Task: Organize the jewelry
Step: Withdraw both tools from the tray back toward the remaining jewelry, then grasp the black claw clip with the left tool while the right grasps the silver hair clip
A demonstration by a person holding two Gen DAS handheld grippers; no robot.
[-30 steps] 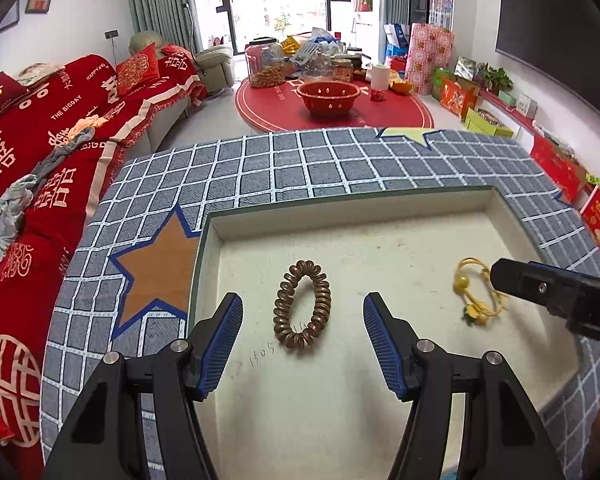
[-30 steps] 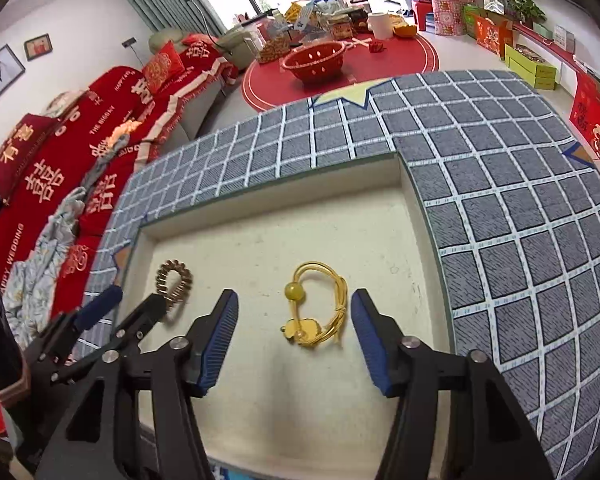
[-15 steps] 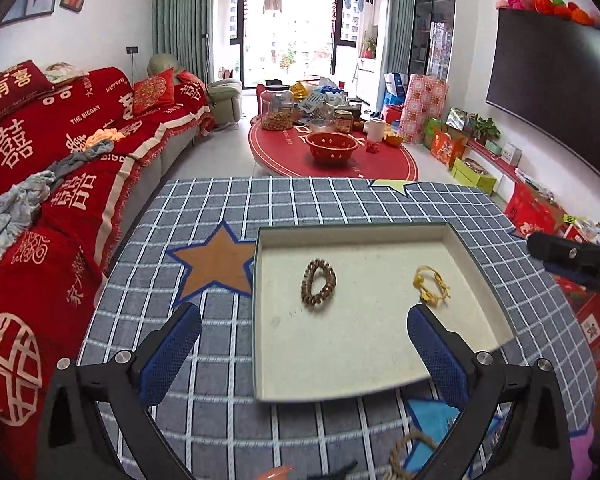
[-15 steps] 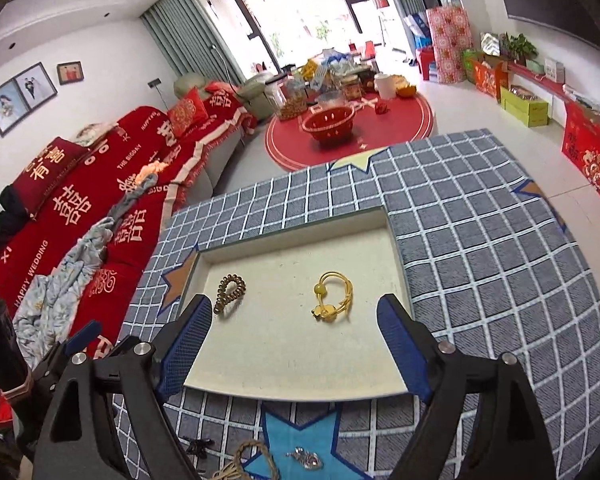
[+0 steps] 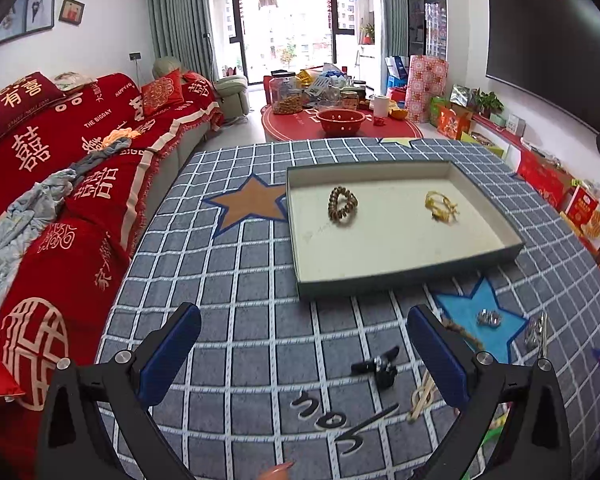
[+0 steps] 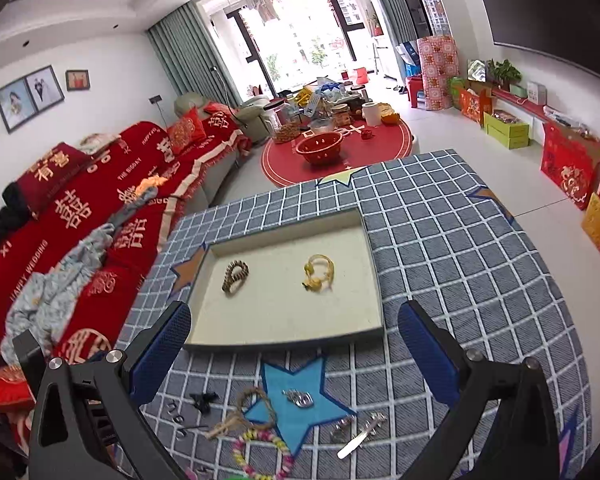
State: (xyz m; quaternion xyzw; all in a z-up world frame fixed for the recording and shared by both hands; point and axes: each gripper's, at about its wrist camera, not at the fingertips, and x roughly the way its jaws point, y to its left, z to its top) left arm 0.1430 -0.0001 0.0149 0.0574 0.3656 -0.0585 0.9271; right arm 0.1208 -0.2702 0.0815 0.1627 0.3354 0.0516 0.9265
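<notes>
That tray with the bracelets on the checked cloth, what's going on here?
A person is sorting jewelry with a handheld gripper in each hand. The tray holds a brown beaded bracelet and a yellow cord bracelet, lying apart. The left gripper is open and empty; the right gripper is opening, nothing between its fingers. More pieces wait on the cloth in front of the tray, including a silver piece and a pastel bead bracelet.

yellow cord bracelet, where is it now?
In the tray, right half: the yellow cord bracelet lies flat in the right wrist view, apart from the brown bead bracelet to its left. Neither hand-held gripper touches it.
</notes>
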